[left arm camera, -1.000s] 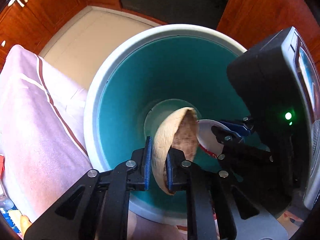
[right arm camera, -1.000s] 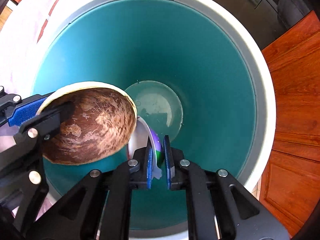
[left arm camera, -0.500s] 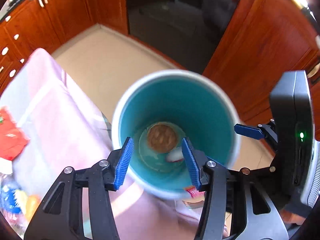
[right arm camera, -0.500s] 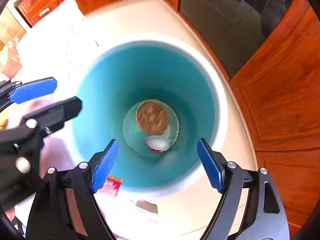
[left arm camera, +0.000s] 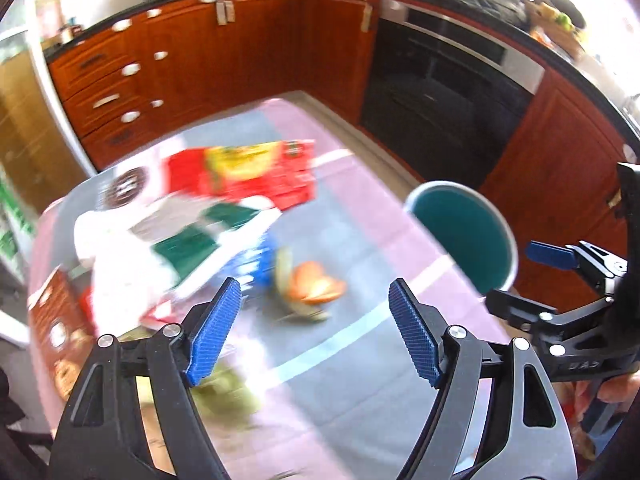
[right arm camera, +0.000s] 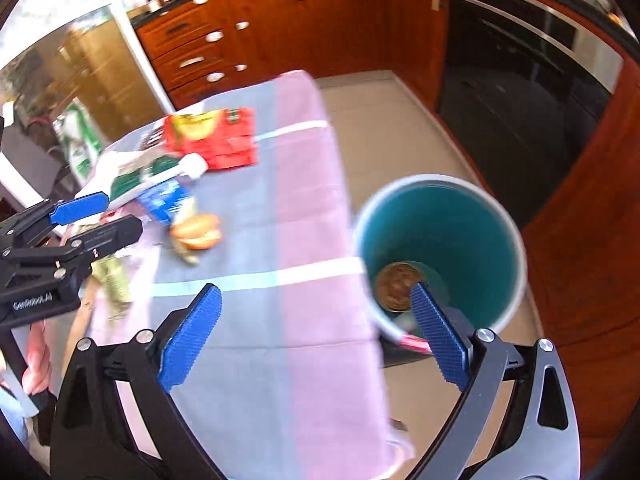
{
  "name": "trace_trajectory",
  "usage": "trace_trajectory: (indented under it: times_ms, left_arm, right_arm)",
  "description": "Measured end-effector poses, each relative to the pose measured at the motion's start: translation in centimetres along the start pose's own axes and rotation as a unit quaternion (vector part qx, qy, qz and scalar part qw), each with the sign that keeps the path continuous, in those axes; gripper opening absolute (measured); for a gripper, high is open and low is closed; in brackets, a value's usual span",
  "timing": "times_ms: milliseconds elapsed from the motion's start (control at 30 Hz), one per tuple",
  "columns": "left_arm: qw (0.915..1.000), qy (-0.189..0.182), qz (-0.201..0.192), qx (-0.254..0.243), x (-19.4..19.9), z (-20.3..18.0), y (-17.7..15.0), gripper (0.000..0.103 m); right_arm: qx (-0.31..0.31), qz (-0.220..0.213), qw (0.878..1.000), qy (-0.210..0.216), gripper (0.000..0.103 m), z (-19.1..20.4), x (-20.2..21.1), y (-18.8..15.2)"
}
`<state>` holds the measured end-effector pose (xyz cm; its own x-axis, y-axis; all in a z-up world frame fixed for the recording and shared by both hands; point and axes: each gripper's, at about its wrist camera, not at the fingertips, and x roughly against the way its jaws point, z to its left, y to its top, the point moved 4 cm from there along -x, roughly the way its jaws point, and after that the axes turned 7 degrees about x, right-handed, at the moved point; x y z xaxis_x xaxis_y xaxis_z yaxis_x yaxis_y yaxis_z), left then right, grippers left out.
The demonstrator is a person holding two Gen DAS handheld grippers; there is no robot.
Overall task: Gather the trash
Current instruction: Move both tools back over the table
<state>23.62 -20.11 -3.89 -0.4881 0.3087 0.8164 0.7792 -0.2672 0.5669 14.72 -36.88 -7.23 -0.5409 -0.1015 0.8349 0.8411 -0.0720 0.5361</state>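
A white bin with a teal inside (right arm camera: 460,232) stands on the floor beside the table; a brown paper plate (right arm camera: 396,284) and a white scrap (right arm camera: 404,322) lie at its bottom. My right gripper (right arm camera: 316,336) hangs above the table edge and bin rim, jaws opening, nothing between them. My left gripper (left arm camera: 316,334) is over the cloth, jaws also opening and empty. Ahead of it lie orange peel (left arm camera: 316,284), a blue wrapper (left arm camera: 264,264), a white and green bag (left arm camera: 180,240) and a red packet (left arm camera: 248,172). The bin (left arm camera: 460,232) shows at the right, blurred.
A pink and grey cloth (right arm camera: 304,360) covers the table. Red-brown cabinets (left arm camera: 200,52) and a black oven (left arm camera: 440,92) line the far wall. Beige floor (right arm camera: 392,132) runs between table and oven. The right gripper (left arm camera: 532,280) shows in the left view, the left gripper (right arm camera: 104,218) in the right view.
Both grippers let go of the brown plate and the white scrap, which now lie in the bin. Both opened wide, rose out of the bin and swung towards the table.
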Motion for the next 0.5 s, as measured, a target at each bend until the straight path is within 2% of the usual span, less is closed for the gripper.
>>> trace_trajectory:
  times_ms: [33, 67, 133, 267, 367, 500]
  left_arm:
    - [0.9998, 0.017, -0.002, 0.009, 0.2, 2.2, -0.4, 0.078]
    - [0.9995, 0.029, -0.004, 0.016, 2.0, 3.4, -1.3, 0.078]
    - [0.998, 0.049, 0.0, 0.041, 2.2, 7.4, -2.0, 0.078]
    - [0.9941, 0.067, 0.003, 0.085, 2.7, 13.7, -3.1, 0.078]
    - [0.9938, 0.063, 0.01, 0.092, 2.2, 15.8, -4.3, 0.078]
    - [0.995, 0.057, 0.019, 0.079, 1.1, 16.2, -6.3, 0.078]
  right_arm:
    - [0.009, 0.002, 1.0, 0.009, 0.093, 1.5, -0.3, 0.1]
    - [0.018, 0.005, 1.0, 0.015, 0.093, 2.9, -0.7, 0.2]
    - [0.033, 0.011, 0.999, 0.022, 0.093, 6.4, -1.5, -0.2]
    - [0.057, 0.027, 0.998, 0.028, 0.093, 12.0, -3.4, 0.1]
    - [0.067, 0.027, 0.997, 0.021, 0.093, 14.2, -4.1, 0.5]
    - [0.062, 0.031, 0.998, 0.004, 0.093, 14.4, -5.1, 0.6]
